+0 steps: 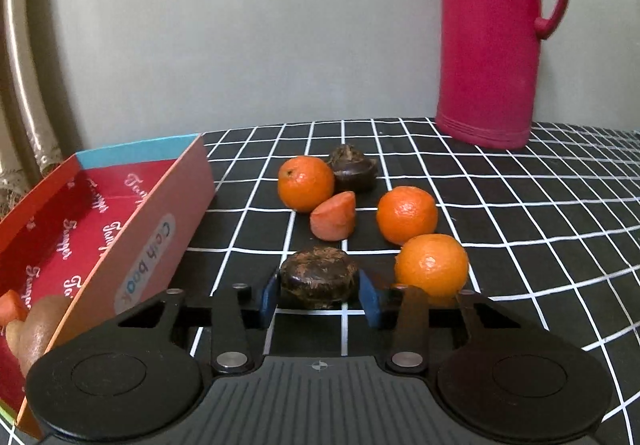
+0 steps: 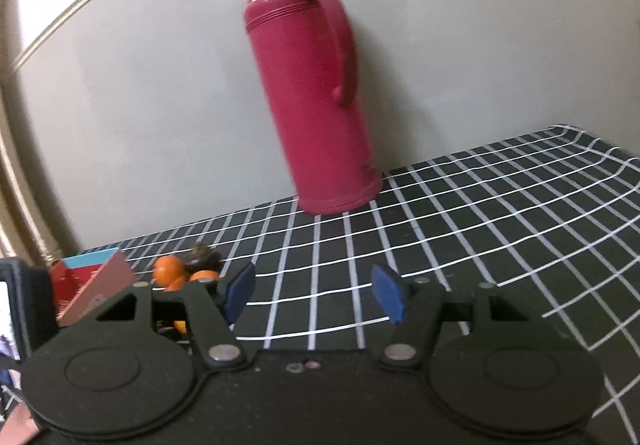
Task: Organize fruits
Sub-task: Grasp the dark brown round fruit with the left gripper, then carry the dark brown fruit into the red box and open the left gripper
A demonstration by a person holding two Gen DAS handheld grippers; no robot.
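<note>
In the left wrist view my left gripper (image 1: 319, 299) has its blue pads on both sides of a dark brown water chestnut (image 1: 318, 277) that rests on the black grid tablecloth (image 1: 520, 245). The pads touch or nearly touch it. Beyond it lie three oranges (image 1: 306, 183) (image 1: 407, 214) (image 1: 432, 264), a cut carrot piece (image 1: 334, 216) and a second dark chestnut (image 1: 353, 167). A red cardboard box (image 1: 100, 229) stands at the left, holding a carrot piece (image 1: 12, 307) and a brown fruit (image 1: 38, 329). My right gripper (image 2: 314, 291) is open and empty above the cloth.
A tall magenta thermos (image 1: 498, 33) stands at the back by the wall; it also shows in the right wrist view (image 2: 316, 85). In the right wrist view the fruit pile (image 2: 184, 269) and box (image 2: 94, 285) sit at the far left.
</note>
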